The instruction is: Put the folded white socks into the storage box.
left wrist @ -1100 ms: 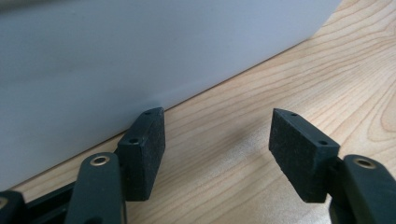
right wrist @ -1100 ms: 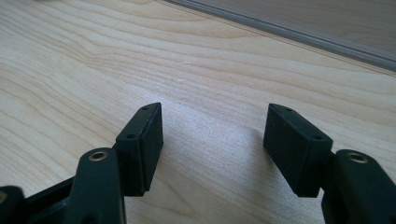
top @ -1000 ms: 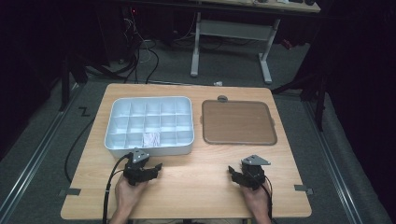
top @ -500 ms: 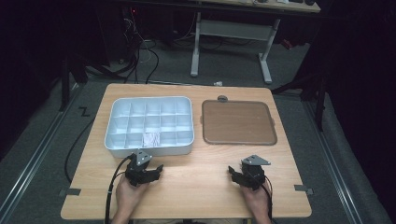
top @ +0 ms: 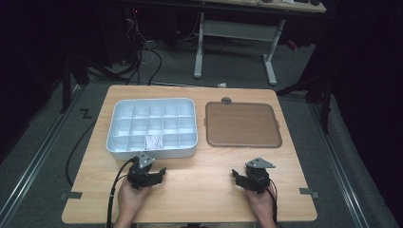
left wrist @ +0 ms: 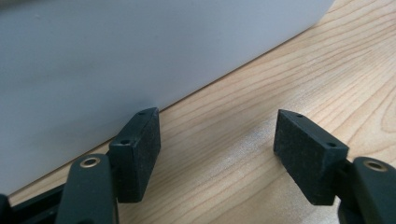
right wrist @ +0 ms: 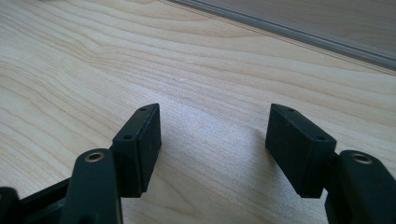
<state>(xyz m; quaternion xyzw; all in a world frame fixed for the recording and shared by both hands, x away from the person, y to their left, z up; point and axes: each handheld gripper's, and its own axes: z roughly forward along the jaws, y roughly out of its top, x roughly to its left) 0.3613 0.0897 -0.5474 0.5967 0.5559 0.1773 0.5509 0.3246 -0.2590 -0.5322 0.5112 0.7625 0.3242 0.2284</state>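
Jaws on my left gripper (top: 153, 176) have just spread wide, nothing between them, just before the compartment tray (top: 151, 151); right gripper (top: 247, 179) rests spread on the bench (top: 204, 190).

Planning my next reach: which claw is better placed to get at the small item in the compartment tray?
Left, probably. The left claw rests open just before the white compartment tray, near the small item in its front row. The right claw, also open, sits nearer the brown tray.
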